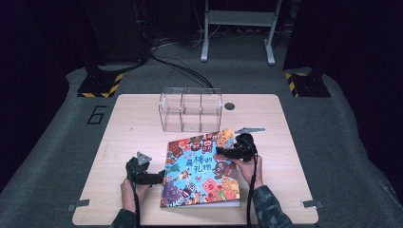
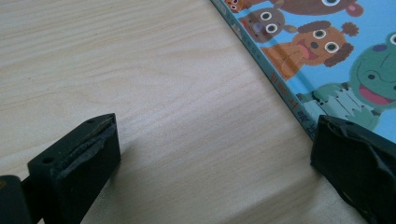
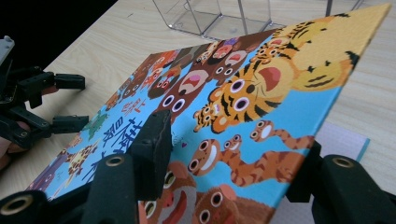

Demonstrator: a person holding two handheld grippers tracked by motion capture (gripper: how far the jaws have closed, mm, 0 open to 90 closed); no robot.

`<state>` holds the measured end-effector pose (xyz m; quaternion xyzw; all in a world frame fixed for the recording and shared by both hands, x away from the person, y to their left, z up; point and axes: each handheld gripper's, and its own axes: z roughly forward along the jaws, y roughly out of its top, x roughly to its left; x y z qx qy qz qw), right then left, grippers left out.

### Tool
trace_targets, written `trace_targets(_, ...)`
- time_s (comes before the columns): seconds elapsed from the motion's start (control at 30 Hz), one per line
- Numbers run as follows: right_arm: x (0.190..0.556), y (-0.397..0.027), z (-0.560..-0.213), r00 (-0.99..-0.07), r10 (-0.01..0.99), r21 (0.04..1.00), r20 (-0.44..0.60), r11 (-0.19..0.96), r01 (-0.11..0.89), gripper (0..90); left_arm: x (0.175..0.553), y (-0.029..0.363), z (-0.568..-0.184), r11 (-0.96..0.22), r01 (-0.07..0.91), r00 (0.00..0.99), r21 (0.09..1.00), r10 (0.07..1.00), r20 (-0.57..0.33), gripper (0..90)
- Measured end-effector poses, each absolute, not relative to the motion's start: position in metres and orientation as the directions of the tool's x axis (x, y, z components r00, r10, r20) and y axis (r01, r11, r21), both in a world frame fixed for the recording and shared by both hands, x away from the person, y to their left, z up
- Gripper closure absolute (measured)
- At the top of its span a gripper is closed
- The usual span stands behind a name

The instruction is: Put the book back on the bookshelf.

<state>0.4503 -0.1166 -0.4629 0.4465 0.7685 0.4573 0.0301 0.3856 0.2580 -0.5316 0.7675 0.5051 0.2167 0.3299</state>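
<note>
In the left gripper view the picture book (image 2: 327,60) runs off the top and right edges, so just a strip of its cover and spine shows, and the small print along that spine is too blurred to read. The left gripper (image 2: 212,154) there is cut by the bottom edge, its right jaw hiding the book's near corner, so whether the pad touches the book cannot be told. In the right gripper view the right gripper (image 3: 229,163) covers the lifted cover's near edge, the clear box (image 3: 219,16) is cropped at the top, and the page (image 3: 341,140) beneath is mostly hidden.
</note>
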Motion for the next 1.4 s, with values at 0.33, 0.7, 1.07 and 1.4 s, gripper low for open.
trace_targets(0.33,0.448,-0.115,-0.462,-0.609,0.716,0.742,0.340,0.194,0.642,45.7,0.386,0.258,-0.532,-0.272,0.632,0.396,0.726,0.918,-0.002,1.2)
trace_targets(0.7,0.446,-0.115,-0.461,-0.639,0.710,0.768,0.295,0.222,0.601,45.7,0.389,0.261,-0.531,-0.306,0.619,0.437,0.723,0.900,0.007,1.1)
trace_targets(1.07,0.440,-0.114,-0.459,-0.656,0.707,0.796,0.264,0.224,0.562,45.5,0.398,0.264,-0.508,-0.172,0.664,0.441,0.728,0.876,-0.196,0.0)
trace_targets(1.4,0.431,-0.114,-0.455,-0.677,0.704,0.833,0.213,0.232,0.503,45.4,0.406,0.253,-0.495,-0.159,0.679,0.497,0.716,0.818,-0.289,0.0)
